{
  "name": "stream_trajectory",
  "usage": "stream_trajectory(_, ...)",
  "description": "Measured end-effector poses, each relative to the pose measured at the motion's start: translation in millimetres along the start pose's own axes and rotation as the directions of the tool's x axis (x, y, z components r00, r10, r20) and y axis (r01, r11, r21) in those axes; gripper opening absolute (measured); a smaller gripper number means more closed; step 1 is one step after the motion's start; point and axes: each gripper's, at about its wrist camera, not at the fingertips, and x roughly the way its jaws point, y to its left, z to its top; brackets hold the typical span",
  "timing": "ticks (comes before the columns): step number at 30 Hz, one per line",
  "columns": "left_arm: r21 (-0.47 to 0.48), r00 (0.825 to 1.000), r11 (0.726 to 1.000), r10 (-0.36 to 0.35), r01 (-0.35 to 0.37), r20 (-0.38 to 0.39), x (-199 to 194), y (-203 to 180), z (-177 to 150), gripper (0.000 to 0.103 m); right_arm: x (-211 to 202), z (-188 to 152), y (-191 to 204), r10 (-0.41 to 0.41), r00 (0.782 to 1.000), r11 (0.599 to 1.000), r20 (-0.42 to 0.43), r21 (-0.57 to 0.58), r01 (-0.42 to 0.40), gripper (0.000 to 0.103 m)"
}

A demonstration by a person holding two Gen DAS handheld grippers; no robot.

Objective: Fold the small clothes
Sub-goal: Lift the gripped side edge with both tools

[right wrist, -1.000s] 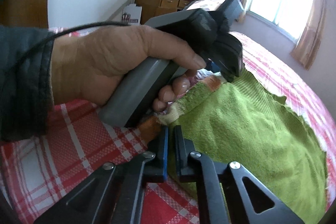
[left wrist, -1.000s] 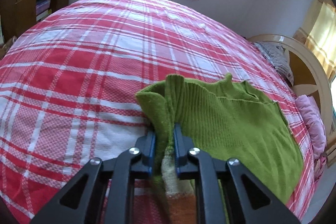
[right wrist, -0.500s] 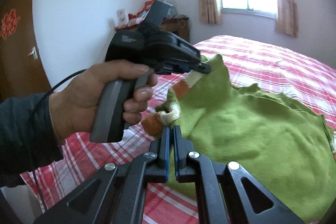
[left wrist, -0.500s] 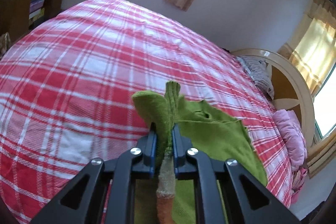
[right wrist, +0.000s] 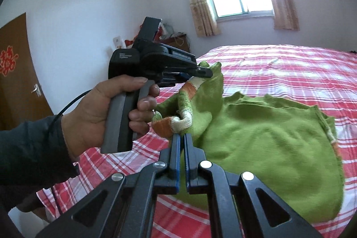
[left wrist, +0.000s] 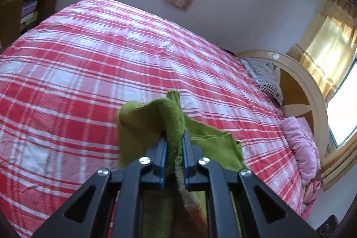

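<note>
Dark sleeve (right wrist: 29,148), black screw-studded gripper (right wrist: 181,137)

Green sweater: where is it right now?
The green sweater is partly lifted off the red plaid bedspread. The left gripper and right gripper each pinch its striped edge, at the left of the right wrist view.

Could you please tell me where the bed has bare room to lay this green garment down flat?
The plaid bedspread lies bare from the green sweater to the window-side edge and the cabinet. The headboard end is crowded: a striped pillow and pink bedding. Both claws, left and right, grip the sweater.
</note>
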Motion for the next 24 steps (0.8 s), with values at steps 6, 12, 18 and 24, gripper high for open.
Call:
stream_trajectory(6,0.036,0.999,0.999,-0.039,0.040,-0.037,20.5,-32.3,-1.2,0.011,-25.6,-5.2,-32.3,-0.023,0.999,0.998,0.024,0.056,0.022,0.002)
stream_trajectory(12,0.054,0.997,0.998,-0.038,0.041,-0.068,38.5,-56.1,-1.9,0.011,-55.6,-8.7,-57.3,-0.048,0.997,0.994,0.065,0.100,0.041,0.000)
stream_trajectory(18,0.080,0.994,0.996,-0.018,0.027,-0.111,62.6,-77.1,-11.9,0.010,-72.9,-9.6,-84.8,-0.063,0.997,0.989,0.032,0.138,0.058,0.000)
stream_trajectory(24,0.087,0.990,0.996,-0.003,0.015,-0.138,74.8,-80.4,-16.5,0.010,-48.3,-26.8,-95.2,-0.004,0.998,0.981,-0.068,0.195,0.018,0.089)
